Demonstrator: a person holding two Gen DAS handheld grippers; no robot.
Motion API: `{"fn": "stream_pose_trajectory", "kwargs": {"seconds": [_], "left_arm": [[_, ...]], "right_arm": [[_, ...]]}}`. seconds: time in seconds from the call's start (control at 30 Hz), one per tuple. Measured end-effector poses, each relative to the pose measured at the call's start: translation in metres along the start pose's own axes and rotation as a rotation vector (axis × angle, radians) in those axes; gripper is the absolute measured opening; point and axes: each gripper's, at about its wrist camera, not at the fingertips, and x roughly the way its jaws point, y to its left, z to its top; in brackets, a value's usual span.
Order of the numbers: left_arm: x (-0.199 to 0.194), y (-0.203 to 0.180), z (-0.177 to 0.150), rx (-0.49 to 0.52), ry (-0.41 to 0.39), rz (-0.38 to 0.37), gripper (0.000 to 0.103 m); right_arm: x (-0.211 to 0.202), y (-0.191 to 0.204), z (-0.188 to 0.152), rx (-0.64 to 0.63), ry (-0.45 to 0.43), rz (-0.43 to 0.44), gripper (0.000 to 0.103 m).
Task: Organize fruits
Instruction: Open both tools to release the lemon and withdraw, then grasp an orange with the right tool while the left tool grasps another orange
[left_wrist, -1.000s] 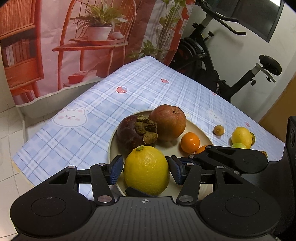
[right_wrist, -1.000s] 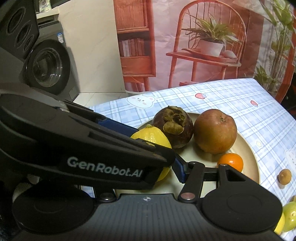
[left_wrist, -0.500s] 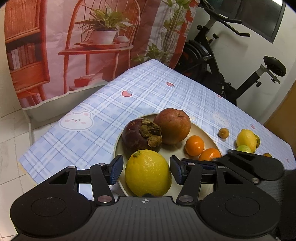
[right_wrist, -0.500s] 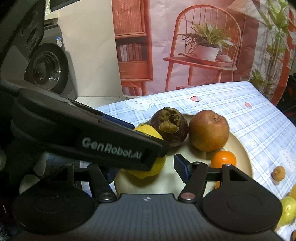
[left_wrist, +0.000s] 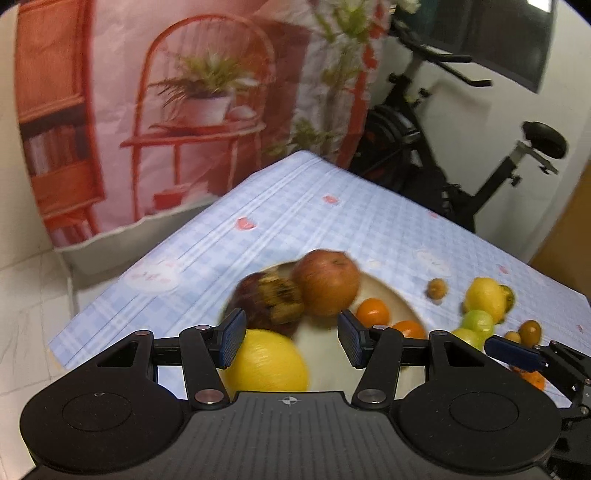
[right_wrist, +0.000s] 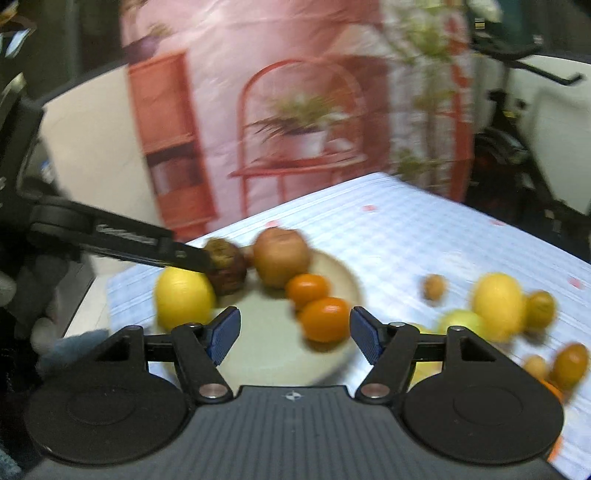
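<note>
Lemon down on plate, at its near-left rim, just beside mangosteen; apple behind that, oranges toward the right rim.

Left tongs: partly open above the lemon, pads clear of the peel, gripping nothing. Right tongs: just opening wider, nothing between the pads, poised over the plate's near rim.

Likely next: fetch from the loose fruit right of the plate, second lemon among it.
- Take one piece standing free of its neighbours.
- Set a pad either side of its widest part and close gently, to stop it rolling.
- Keep the left tongs lifted off the plate, clear of the right's way in.
- Drop into the bare near middle of the plate.

Surface: edge close to the plate's left and near sides, open cloth beyond it. Avoid nudging loose fruit toward the right edge.
</note>
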Motion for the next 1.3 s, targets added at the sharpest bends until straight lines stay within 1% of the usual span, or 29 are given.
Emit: {"fn": "stream_pose_trajectory", "kwargs": {"seconds": [0.2,0.33,0.4,0.47,0.6,0.67,0.8,0.93,1.1,1.17,1.27,1.3], "left_arm": [[-0.004,-0.035,-0.001,0.100,-0.031,-0.065,0.058],[-0.004,-0.055,-0.004,0.138,-0.035,-0.127,0.058],[-0.002,-0.065,-0.007,0.145,-0.018,-0.175,0.058],[0.000,-0.074,-0.012,0.166,-0.001,-0.204,0.058],[0.000,-0.089,-0.021,0.215,0.004,-0.245,0.058],[0.001,-0.095,-0.023,0.232,0.009,-0.260,0.058],[0.004,-0.100,-0.026,0.245,0.019,-0.265,0.058],[0.008,-0.103,-0.027,0.255,0.035,-0.267,0.058],[0.012,-0.106,-0.030,0.263,0.044,-0.270,0.058],[0.013,-0.106,-0.031,0.265,0.049,-0.271,0.058],[0.015,-0.108,-0.034,0.267,0.060,-0.270,0.058],[0.015,-0.109,-0.035,0.270,0.062,-0.271,0.058]], "right_arm": [[-0.036,-0.035,-0.016,0.062,-0.049,-0.108,0.068],[-0.058,-0.049,-0.030,0.069,-0.092,-0.222,0.068],[-0.066,-0.055,-0.037,0.084,-0.106,-0.276,0.068],[-0.071,-0.063,-0.044,0.107,-0.108,-0.308,0.069],[-0.074,-0.077,-0.051,0.148,-0.111,-0.344,0.068],[-0.075,-0.083,-0.055,0.159,-0.107,-0.354,0.068],[-0.073,-0.090,-0.062,0.186,-0.098,-0.357,0.062],[-0.071,-0.091,-0.065,0.178,-0.082,-0.356,0.056],[-0.064,-0.099,-0.072,0.231,-0.051,-0.342,0.053],[-0.065,-0.103,-0.073,0.256,-0.053,-0.340,0.052],[-0.064,-0.104,-0.072,0.257,-0.042,-0.335,0.052],[-0.062,-0.103,-0.072,0.252,-0.034,-0.333,0.050]]}}
